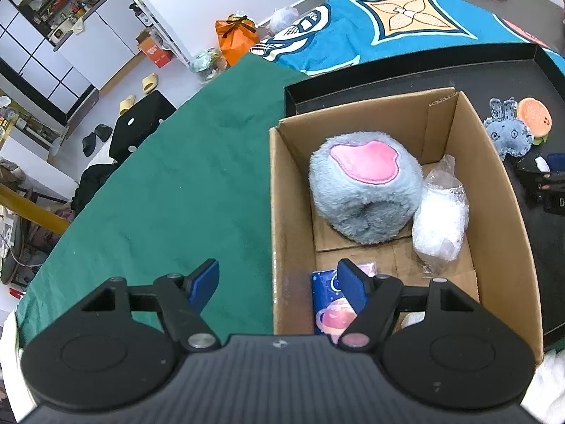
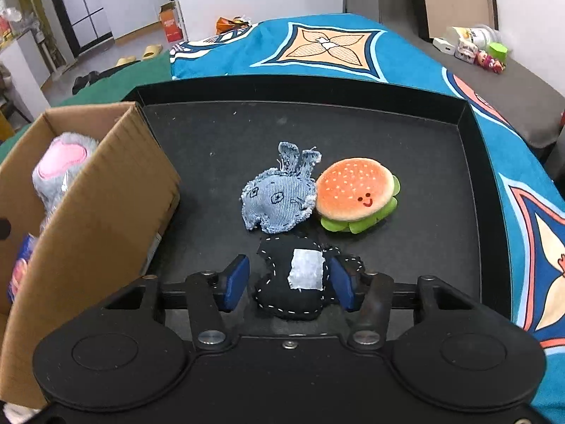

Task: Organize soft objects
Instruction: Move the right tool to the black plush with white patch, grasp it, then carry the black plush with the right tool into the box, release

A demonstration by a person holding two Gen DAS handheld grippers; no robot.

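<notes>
Right gripper (image 2: 289, 282) brackets the dark toy (image 2: 293, 282), seemingly unpinched; left gripper (image 1: 279, 282) spread over the box (image 1: 289, 212).

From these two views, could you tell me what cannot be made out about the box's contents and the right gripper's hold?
- Left wrist: the blue printed packet in the cardboard box is half hidden by the left gripper.
- Right wrist: the box wall hides most of the grey plush.
- Right wrist: whether the right gripper pads press the dark stitched toy is unclear.
</notes>
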